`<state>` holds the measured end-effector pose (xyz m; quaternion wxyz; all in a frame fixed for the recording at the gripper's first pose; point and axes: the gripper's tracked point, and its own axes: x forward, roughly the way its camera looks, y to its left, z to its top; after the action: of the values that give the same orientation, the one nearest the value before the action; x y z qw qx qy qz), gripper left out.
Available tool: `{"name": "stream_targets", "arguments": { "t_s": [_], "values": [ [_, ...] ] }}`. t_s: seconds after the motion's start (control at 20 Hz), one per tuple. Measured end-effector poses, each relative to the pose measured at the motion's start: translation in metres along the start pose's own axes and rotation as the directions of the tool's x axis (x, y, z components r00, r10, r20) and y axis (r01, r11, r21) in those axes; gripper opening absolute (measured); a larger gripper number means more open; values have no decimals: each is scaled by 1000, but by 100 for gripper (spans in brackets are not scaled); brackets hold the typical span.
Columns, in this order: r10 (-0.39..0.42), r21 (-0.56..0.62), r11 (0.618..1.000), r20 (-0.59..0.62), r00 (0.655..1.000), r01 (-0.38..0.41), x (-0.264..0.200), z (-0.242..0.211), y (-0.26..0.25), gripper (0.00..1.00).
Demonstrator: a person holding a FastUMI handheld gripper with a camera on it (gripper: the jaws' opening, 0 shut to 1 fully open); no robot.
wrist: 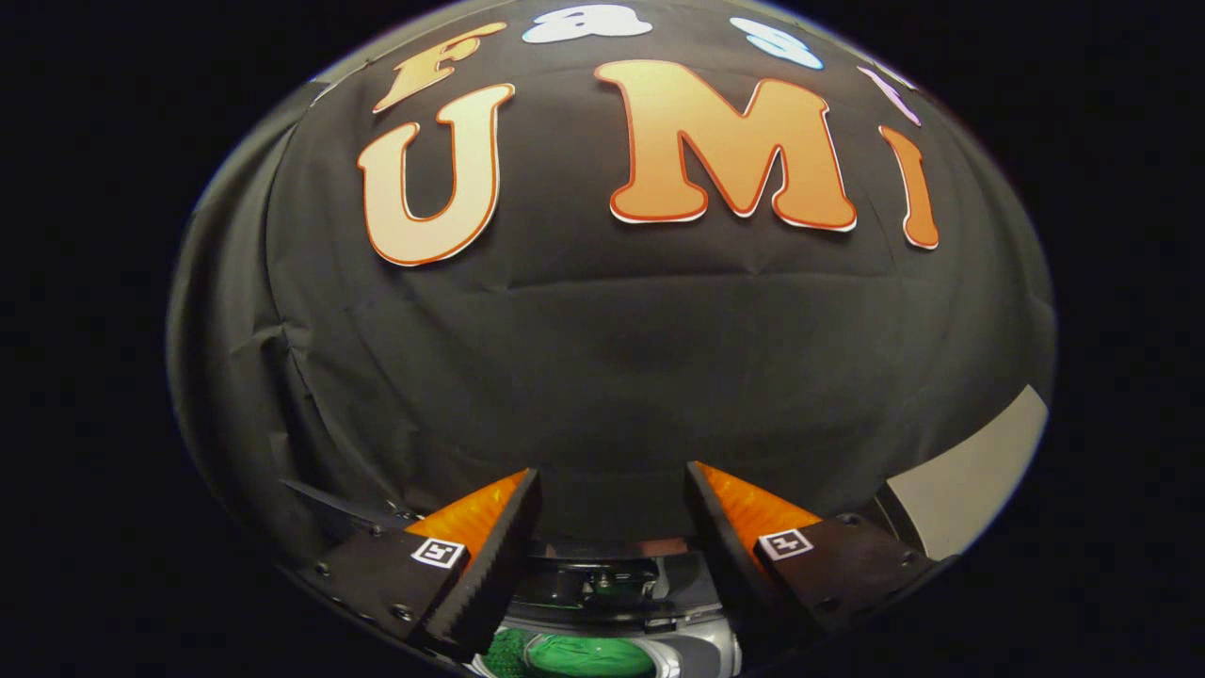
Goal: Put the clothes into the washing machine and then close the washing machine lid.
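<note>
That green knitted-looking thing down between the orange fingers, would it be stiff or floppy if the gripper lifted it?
Probably floppy: the green textured cloth looks soft and bunched inside a grey rounded opening, likely the washer. It seems light, so it should sag and drape. The gripper is open, its fingers apart above it, gripping nothing.

Green clothes (565, 654) inside open washing machine (612, 589), low between the fingers (490, 556).

Creased black cloth wall (602, 377); pale grey panel (979, 480) at its lower edge.
</note>
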<state>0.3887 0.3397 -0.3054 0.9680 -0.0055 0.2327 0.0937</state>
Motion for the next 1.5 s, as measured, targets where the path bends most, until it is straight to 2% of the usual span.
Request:
{"name": "stream_targets", "arguments": {
  "t_s": [0.2, 0.7, 1.5],
  "values": [
    [11, -4, 1000, 53, 999, -11, -1, 1, -2, 98],
    [-13, -6, 1000, 110, 994, 14, -64, -15, -1, 99],
    [14, -17, 1000, 109, 994, -12, -122, -59, 4, 99]
  ]
}}
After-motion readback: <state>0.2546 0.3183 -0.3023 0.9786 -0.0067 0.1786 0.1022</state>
